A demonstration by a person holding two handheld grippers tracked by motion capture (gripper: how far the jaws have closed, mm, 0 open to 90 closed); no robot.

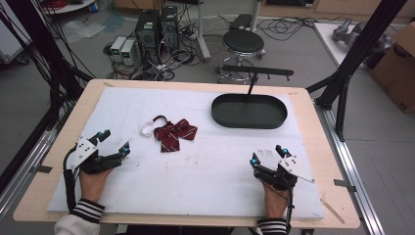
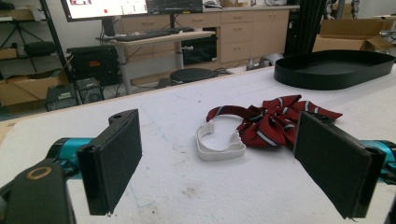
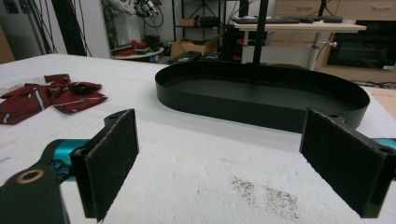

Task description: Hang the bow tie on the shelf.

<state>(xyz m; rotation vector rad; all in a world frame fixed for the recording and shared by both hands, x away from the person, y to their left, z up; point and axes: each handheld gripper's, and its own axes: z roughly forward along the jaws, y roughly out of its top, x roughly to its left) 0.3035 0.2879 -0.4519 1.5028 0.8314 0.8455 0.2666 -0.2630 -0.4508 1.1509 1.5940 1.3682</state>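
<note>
One dark red striped fabric bow tie (image 1: pixel 174 133) with its white plastic neck band (image 1: pixel 146 129) lies flat on the white foam mat (image 1: pixel 210 171), a bit left of centre. One black oval tray (image 1: pixel 249 111) sits well apart from it, toward the far right. Two grippers: the left gripper (image 1: pixel 113 143) rests near the bow tie with jaws spread wide, and the right gripper (image 1: pixel 266 154) rests nearer the tray, also gaping wide, nothing in either.
</note>
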